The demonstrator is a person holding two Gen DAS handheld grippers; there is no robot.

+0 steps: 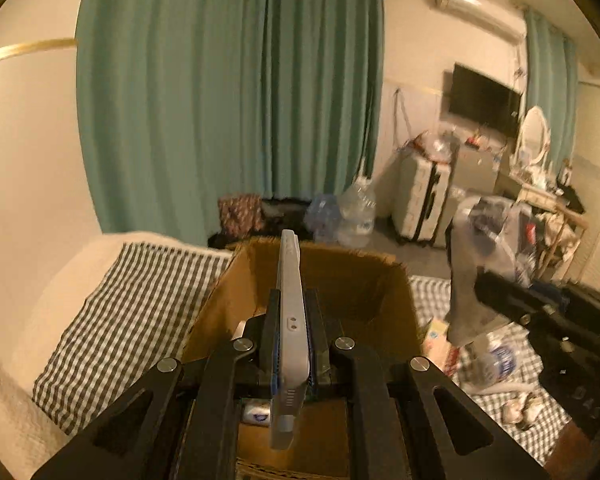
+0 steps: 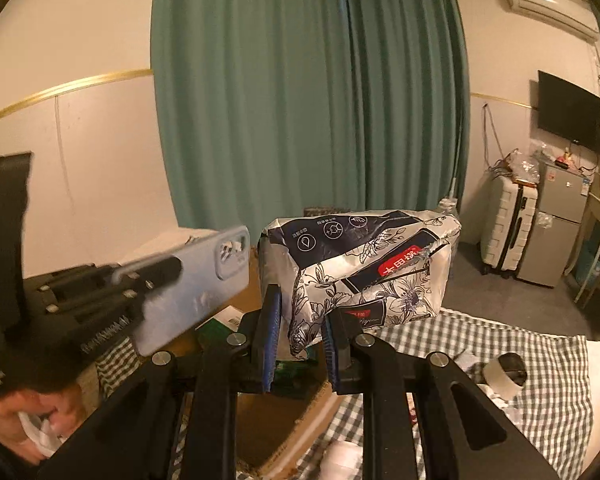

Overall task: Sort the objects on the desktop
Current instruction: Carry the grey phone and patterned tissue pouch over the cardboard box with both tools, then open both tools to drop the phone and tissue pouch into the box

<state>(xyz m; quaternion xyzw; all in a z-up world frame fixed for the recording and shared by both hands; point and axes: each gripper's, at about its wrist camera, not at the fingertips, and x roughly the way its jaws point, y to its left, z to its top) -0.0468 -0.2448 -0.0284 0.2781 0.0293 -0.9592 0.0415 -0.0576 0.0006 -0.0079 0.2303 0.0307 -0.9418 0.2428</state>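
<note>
My left gripper (image 1: 292,300) is shut on a slim silver phone (image 1: 291,312), held edge-on above an open cardboard box (image 1: 360,280). From the right wrist view the same phone (image 2: 188,288) shows its pale back and camera block in the left gripper (image 2: 156,276), over the box (image 2: 260,412). My right gripper (image 2: 300,308) is shut on a white tissue pack (image 2: 360,264) with dark floral print and a red label, beside the box's right edge. That pack (image 1: 468,280) appears blurred at the right of the left wrist view.
The box rests on a checked cloth (image 1: 140,300). Inside lie a small white packet (image 1: 256,412) and a green item (image 2: 216,328). A tape roll (image 2: 504,372), a plastic bottle (image 1: 496,360) and small bits lie on the cloth. A hand (image 2: 28,416) shows bottom left.
</note>
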